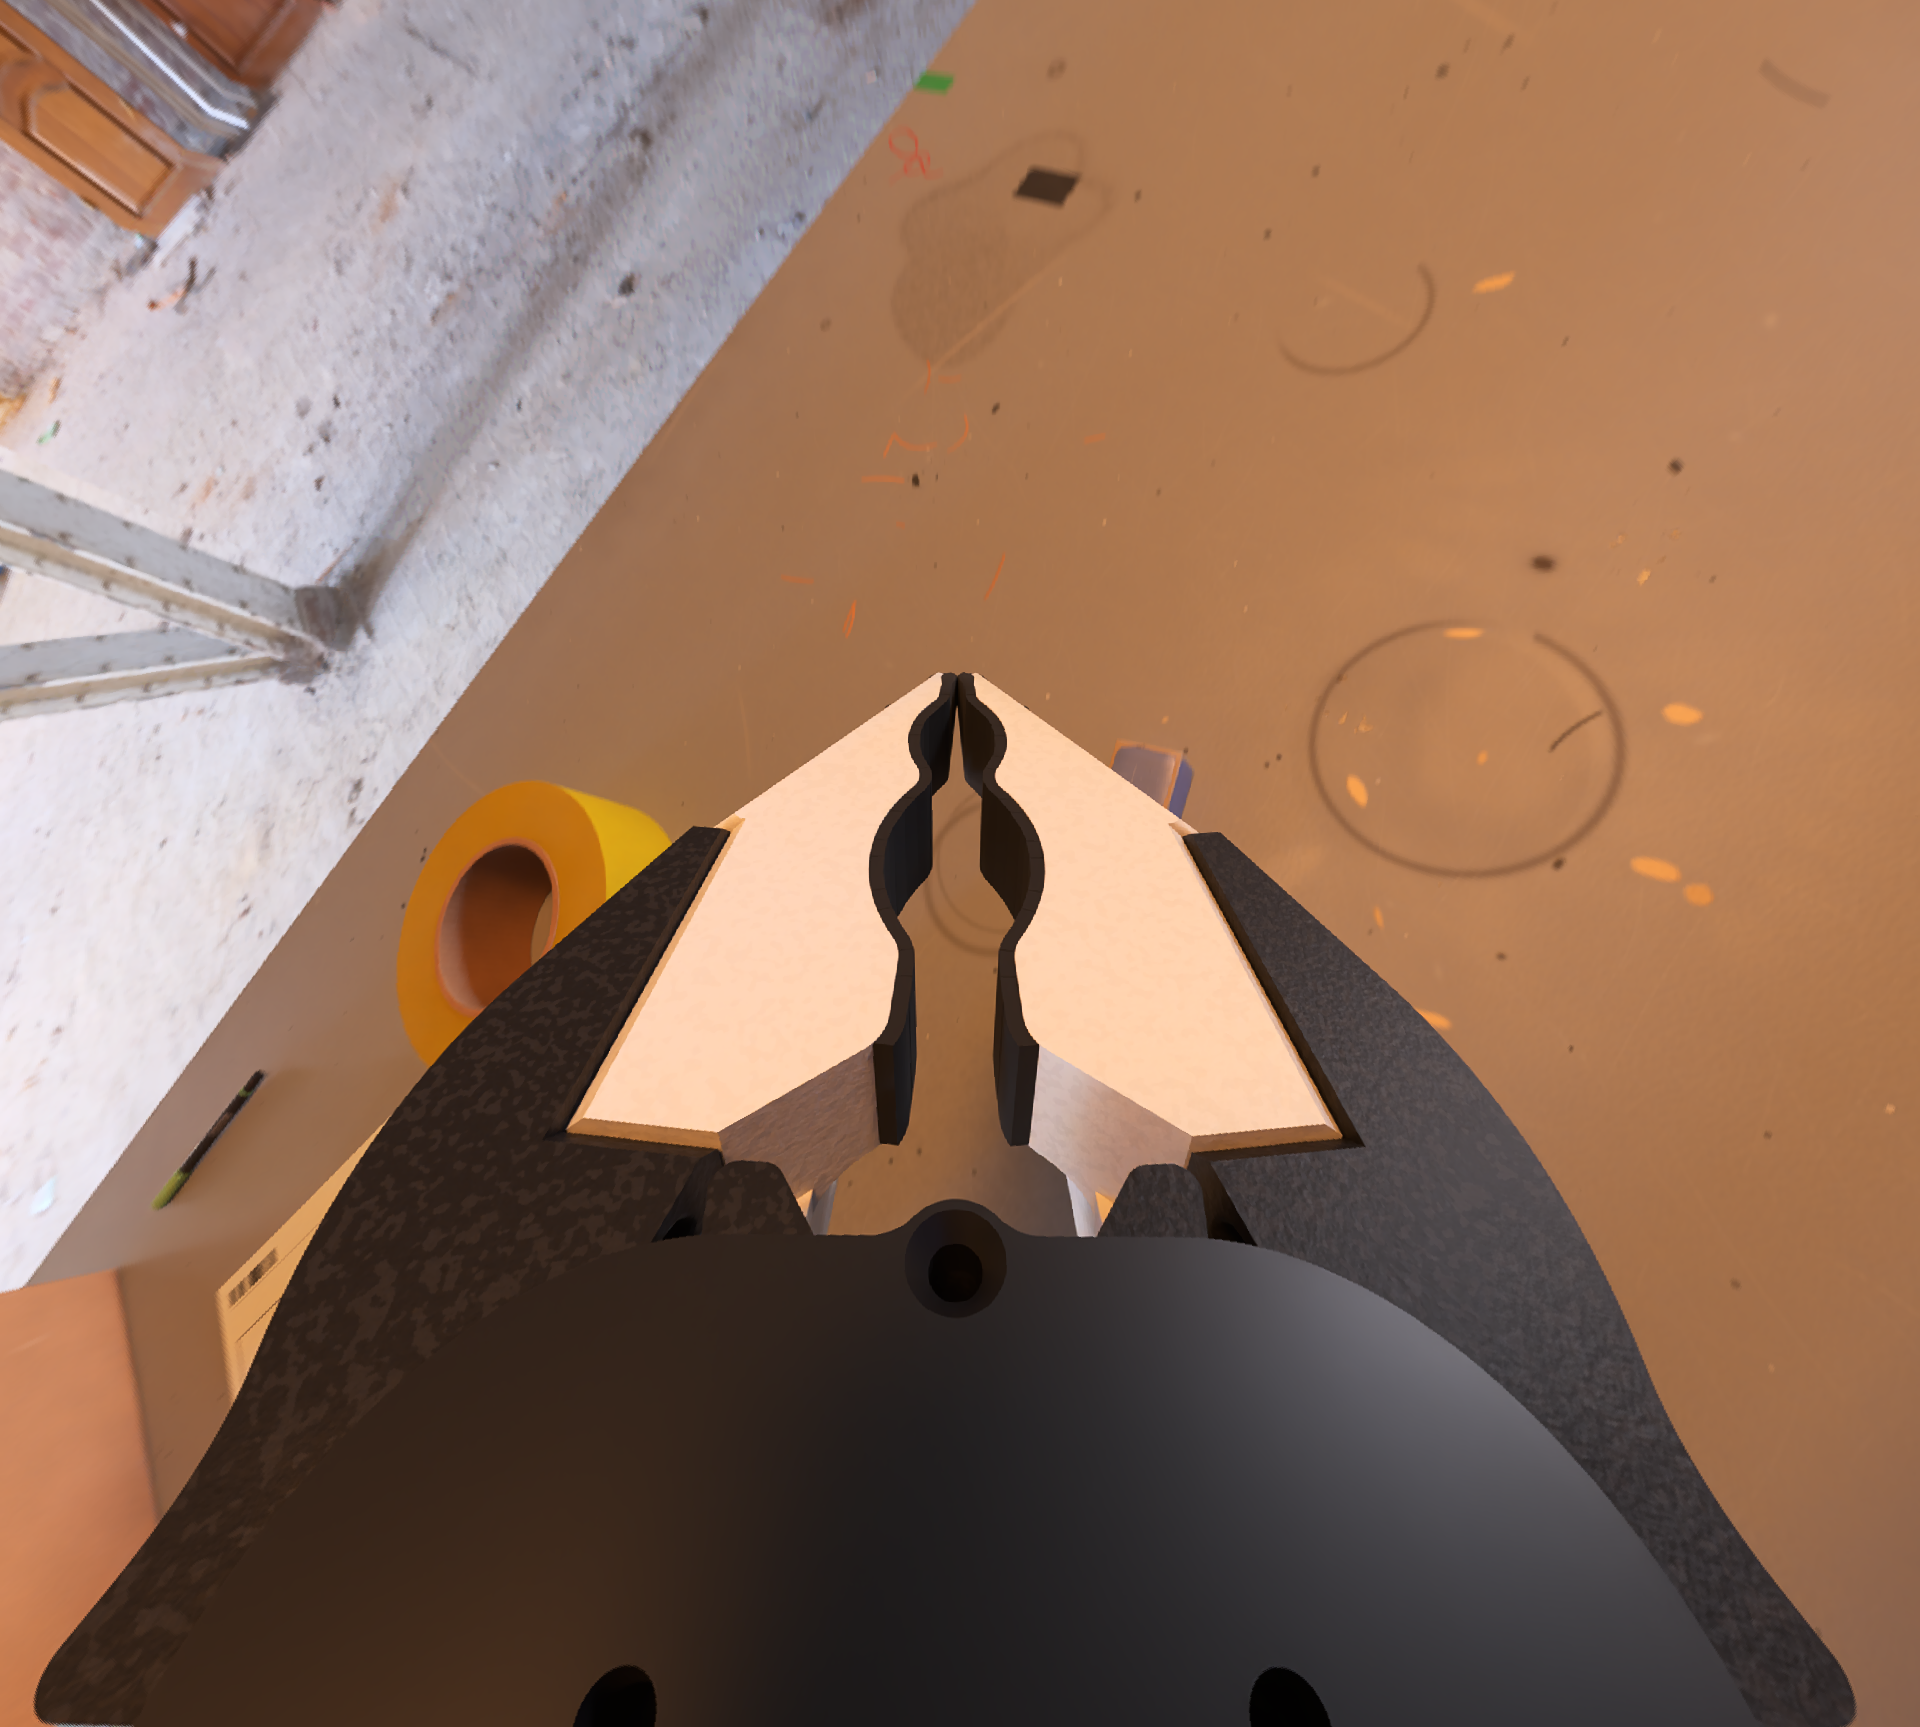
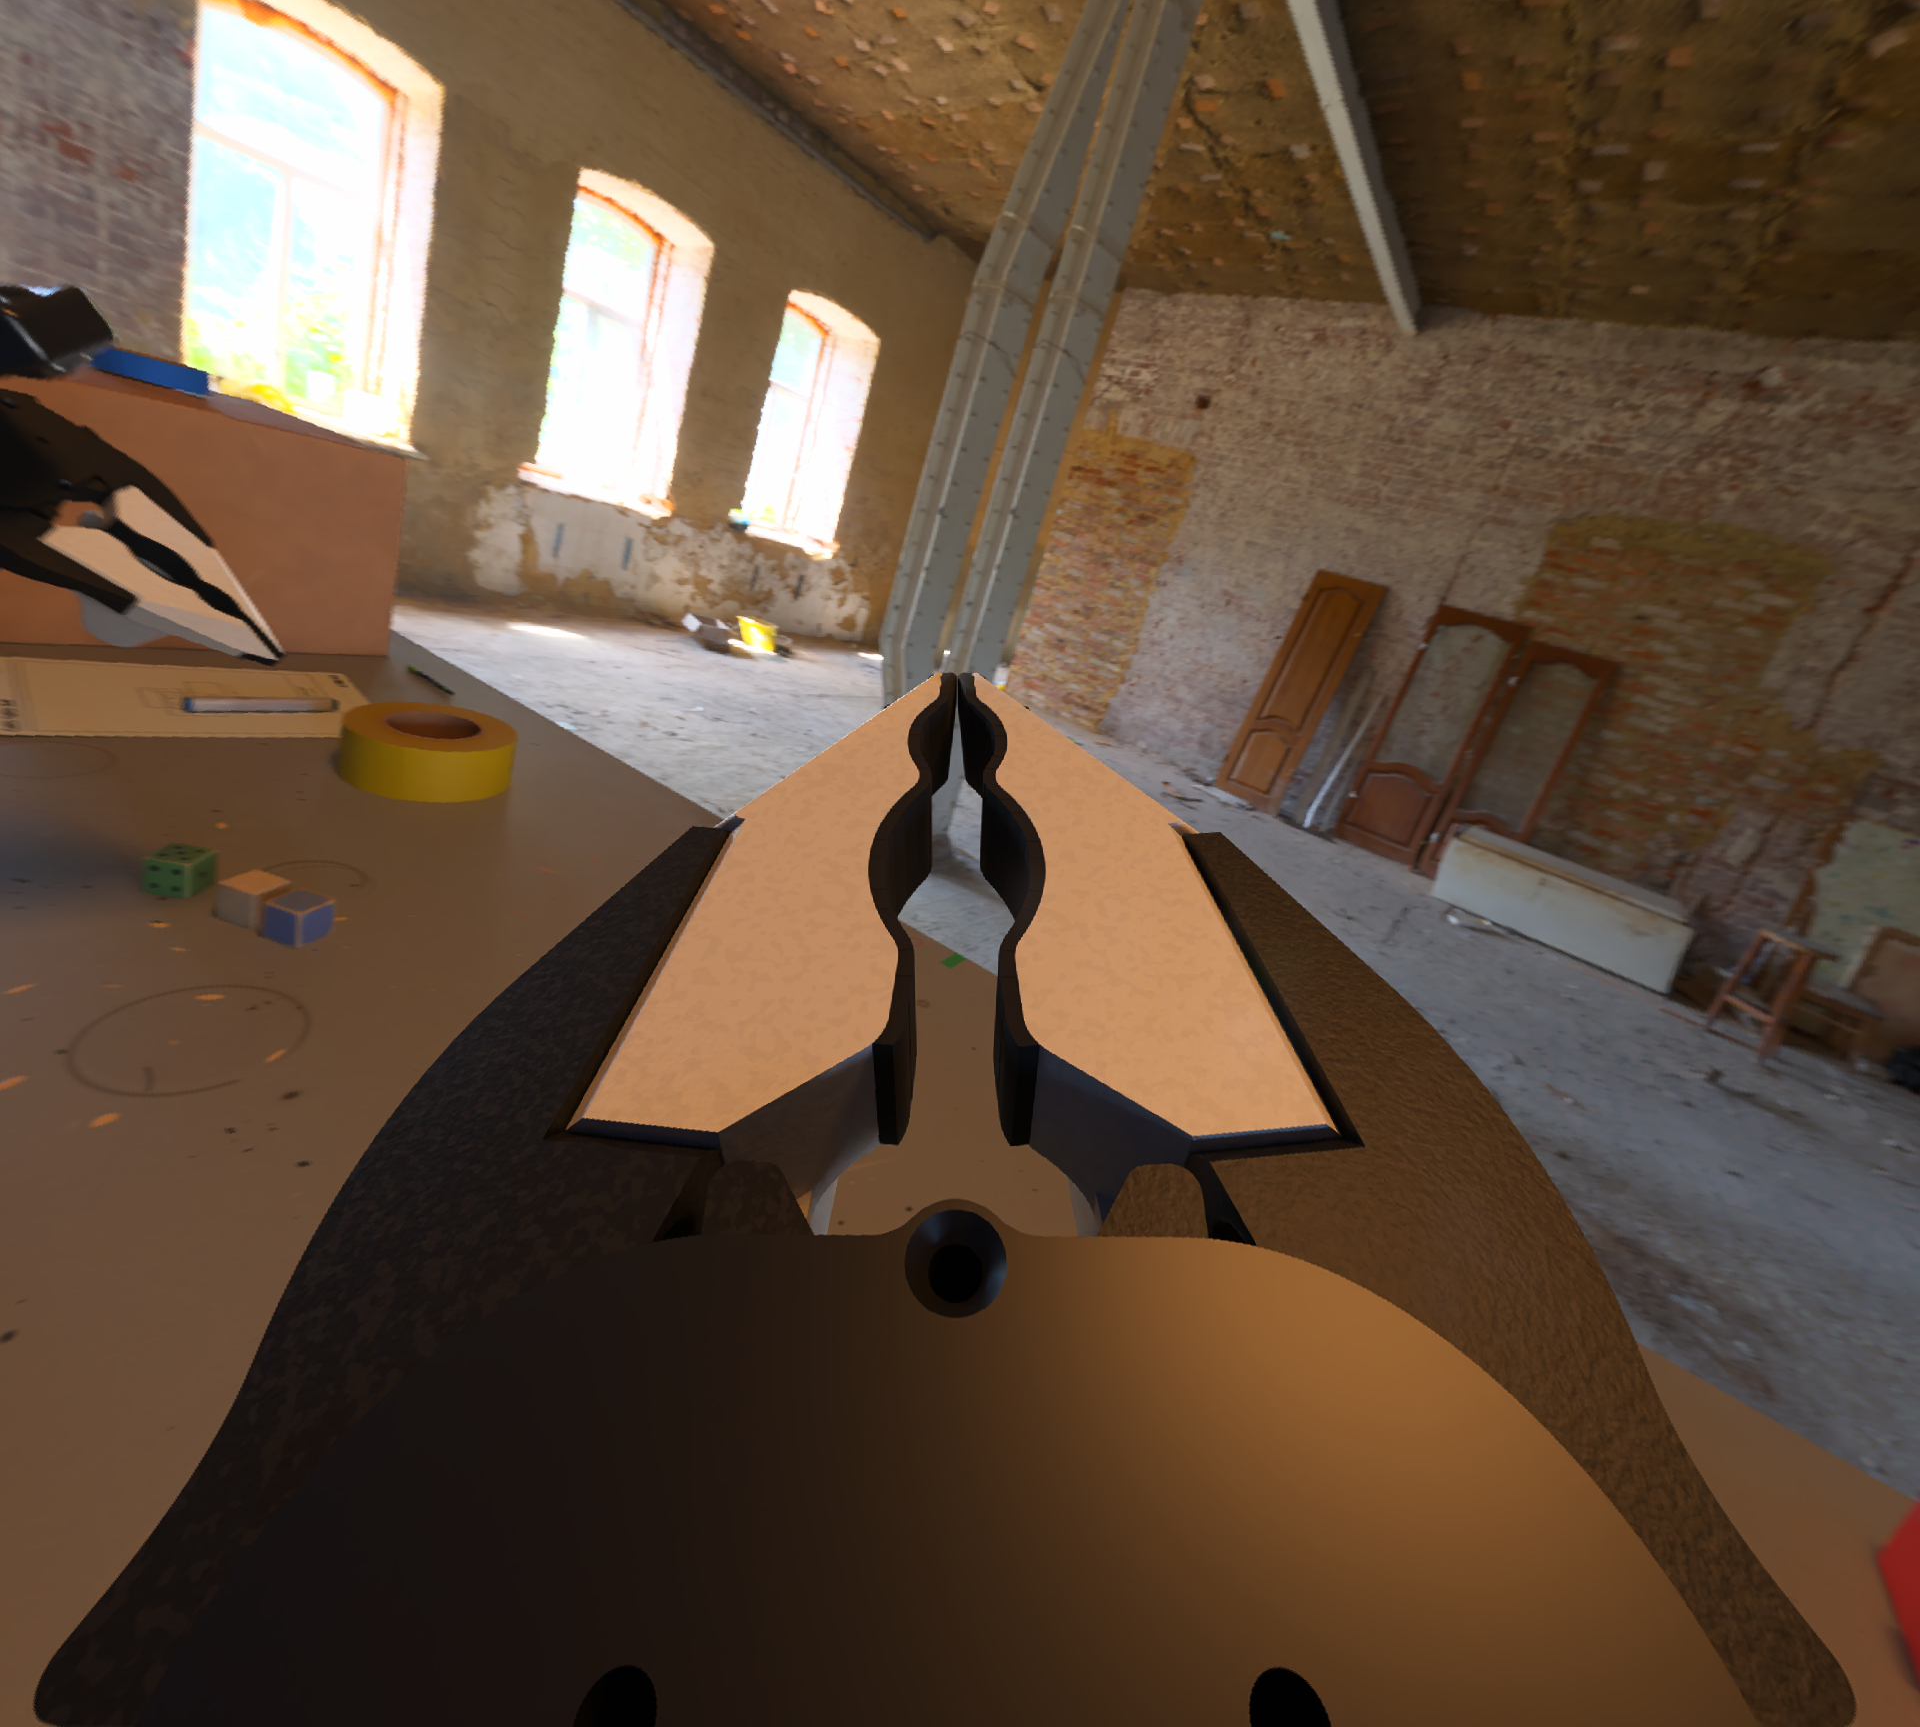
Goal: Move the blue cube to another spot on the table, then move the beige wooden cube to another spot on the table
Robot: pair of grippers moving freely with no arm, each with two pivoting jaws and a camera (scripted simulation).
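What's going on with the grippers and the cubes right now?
Left gripper shut, empty. Right gripper shut, empty. Blue cube against beige cube, both on table, untouched. Green die close by.

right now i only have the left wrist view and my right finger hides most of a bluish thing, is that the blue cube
observer: yes, that's the blue cube; the right wrist view shows it whole, resting on the table.
operator: where's the beige one
observer: the beige wooden cube sits right beside it, and they look to be touching.
operator: anything else near them
observer: a green die, just past the beige wooden cube with a small gap.
operator: is the right gripper in the way
observer: no, the right gripper is shut and empty, and it points off the table edge, away from the cubes.
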